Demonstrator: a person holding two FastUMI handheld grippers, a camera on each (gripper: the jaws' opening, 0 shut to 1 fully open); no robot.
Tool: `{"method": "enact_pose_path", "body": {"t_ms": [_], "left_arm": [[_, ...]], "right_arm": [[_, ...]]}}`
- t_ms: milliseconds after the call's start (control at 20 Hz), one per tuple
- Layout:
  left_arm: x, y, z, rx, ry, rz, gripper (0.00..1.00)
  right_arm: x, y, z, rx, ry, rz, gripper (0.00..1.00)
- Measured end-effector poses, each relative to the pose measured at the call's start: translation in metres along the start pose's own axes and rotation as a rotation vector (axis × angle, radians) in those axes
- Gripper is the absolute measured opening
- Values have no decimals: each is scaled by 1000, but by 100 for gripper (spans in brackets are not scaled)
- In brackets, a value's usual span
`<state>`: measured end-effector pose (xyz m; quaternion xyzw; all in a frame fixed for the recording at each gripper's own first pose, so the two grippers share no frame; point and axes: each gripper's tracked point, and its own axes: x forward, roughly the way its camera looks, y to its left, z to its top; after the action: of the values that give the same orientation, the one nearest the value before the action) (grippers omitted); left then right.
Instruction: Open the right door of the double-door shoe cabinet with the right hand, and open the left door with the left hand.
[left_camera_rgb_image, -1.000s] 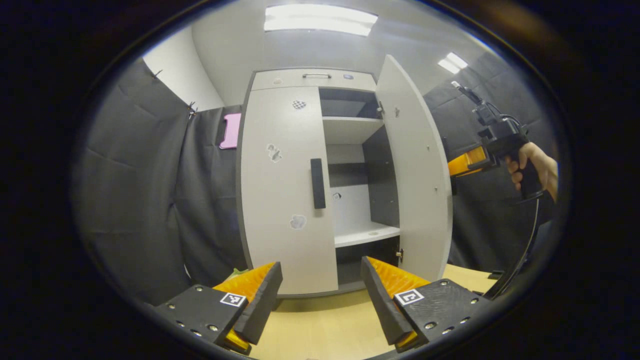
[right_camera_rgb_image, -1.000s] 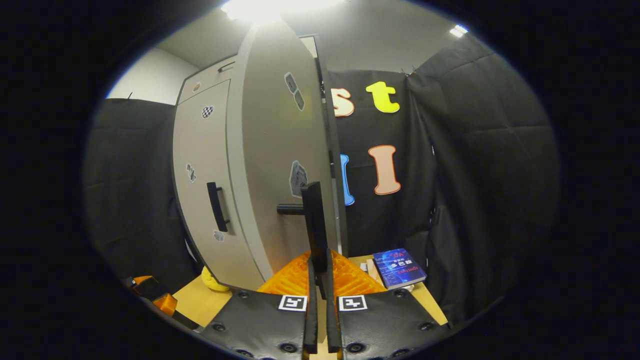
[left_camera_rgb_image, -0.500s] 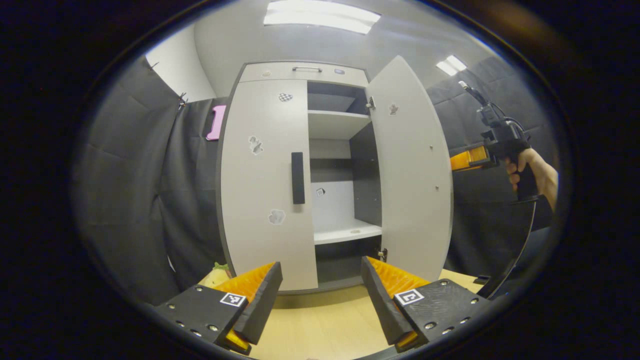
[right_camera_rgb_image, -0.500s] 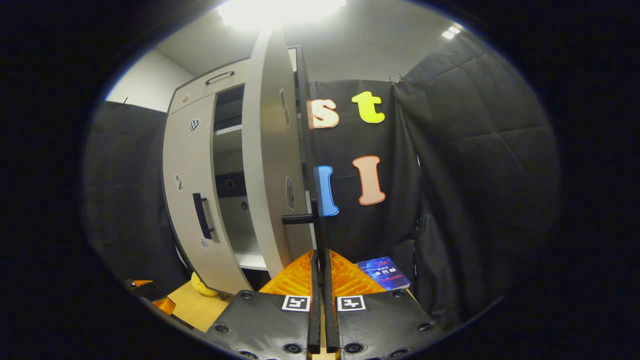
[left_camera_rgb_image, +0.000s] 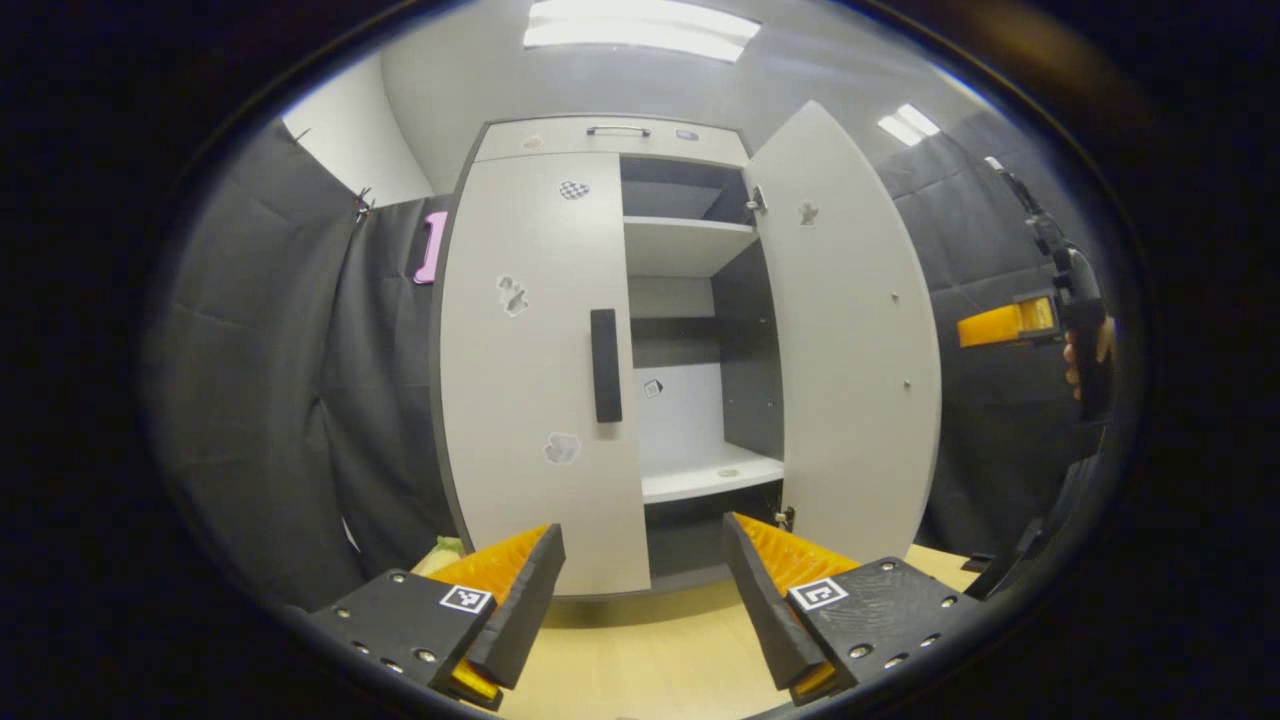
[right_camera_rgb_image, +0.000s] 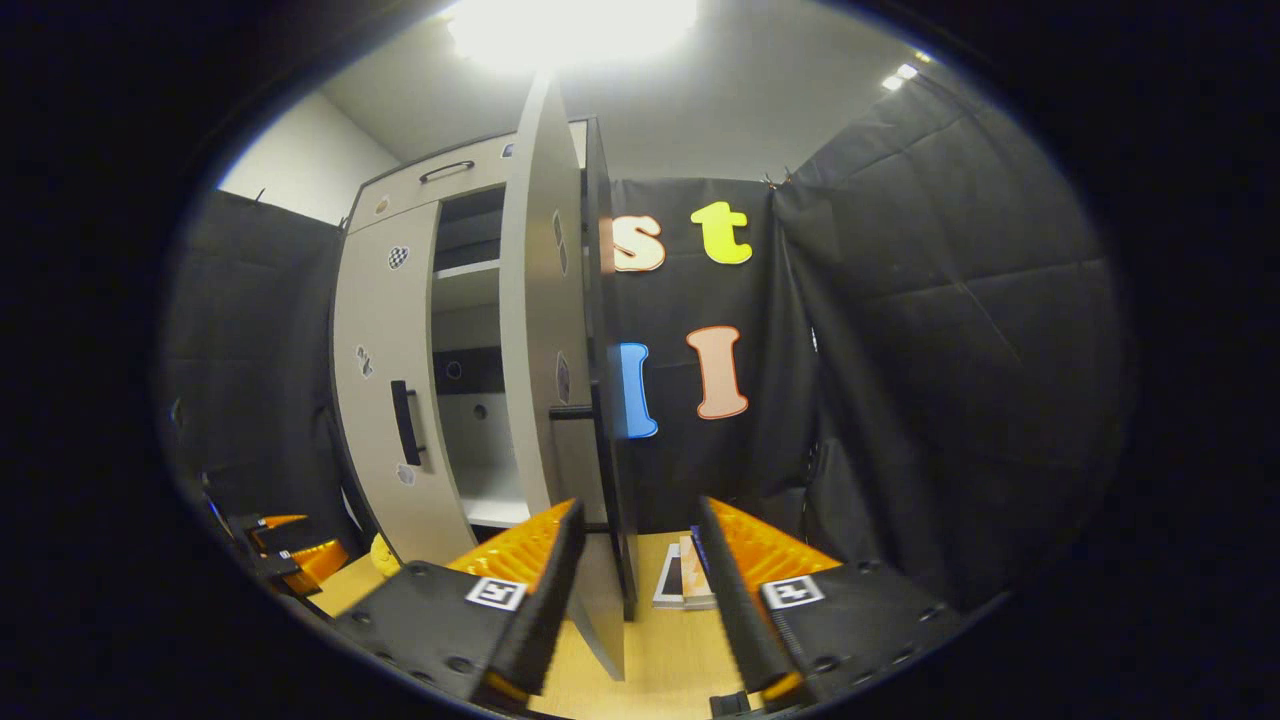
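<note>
While the right door (left_camera_rgb_image: 845, 330) of the cabinet (left_camera_rgb_image: 610, 140) is swung wide open, the left door (left_camera_rgb_image: 540, 370) is seen shut, its dark upright handle (left_camera_rgb_image: 605, 365) near the inner edge. From the left tool view, the cabinet is seen standing on a pale wooden desk (left_camera_rgb_image: 650, 650) against black cloth walls. Behind the open door, pale shelves (left_camera_rgb_image: 690, 245) and a dark inner side wall are shown. The left tool (left_camera_rgb_image: 640, 590) is held low in front of the cabinet, its fingers spread apart and gripping nothing, with the closed door's lower edge seen between them. Far to the right, beyond the open door, the right tool (left_camera_rgb_image: 1000, 325) is seen in a hand (left_camera_rgb_image: 1085, 355).

From the right tool view, the open door (right_camera_rgb_image: 545, 330) is seen nearly edge-on, its handle (right_camera_rgb_image: 580, 412) sticking out sideways. The right tool (right_camera_rgb_image: 635, 570) has its fingers spread (nothing is pinched between them), one on each side of the door's lower edge; whether they touch it cannot be told. A book (right_camera_rgb_image: 675, 580) lies on the desk (right_camera_rgb_image: 660, 650) just beyond. The left tool (right_camera_rgb_image: 290, 550) is glimpsed at lower left, beside something yellow (right_camera_rgb_image: 380, 553).
</note>
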<state>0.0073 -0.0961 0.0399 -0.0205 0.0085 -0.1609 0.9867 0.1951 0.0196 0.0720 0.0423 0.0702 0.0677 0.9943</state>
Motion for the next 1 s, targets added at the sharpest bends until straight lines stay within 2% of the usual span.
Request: {"method": "enact_pose_path", "body": {"t_ms": [100, 150, 200, 350, 400, 450, 950, 1000], "left_arm": [[14, 8, 12, 2, -19, 14, 92], [25, 13, 20, 6, -34, 25, 92], [36, 15, 25, 10, -42, 31, 92], [63, 21, 38, 0, -52, 36, 92], [73, 22, 43, -5, -56, 39, 92], [83, 25, 48, -11, -63, 39, 92], [160, 41, 82, -47, -102, 69, 92], [167, 42, 84, -55, -103, 71, 92]], "right_arm": [[-1, -11, 5, -28, -30, -40, 92], [0, -14, 8, -37, -44, -46, 92], [-1, -15, 7, -41, -48, -52, 97], [-6, -18, 2, -33, -33, -67, 97], [-8, -19, 0, -27, -28, -75, 92], [-9, -21, -1, -20, -22, -85, 97], [-19, -35, -15, 36, 22, -169, 97], [-22, -37, -18, 35, 29, -176, 92]]}}
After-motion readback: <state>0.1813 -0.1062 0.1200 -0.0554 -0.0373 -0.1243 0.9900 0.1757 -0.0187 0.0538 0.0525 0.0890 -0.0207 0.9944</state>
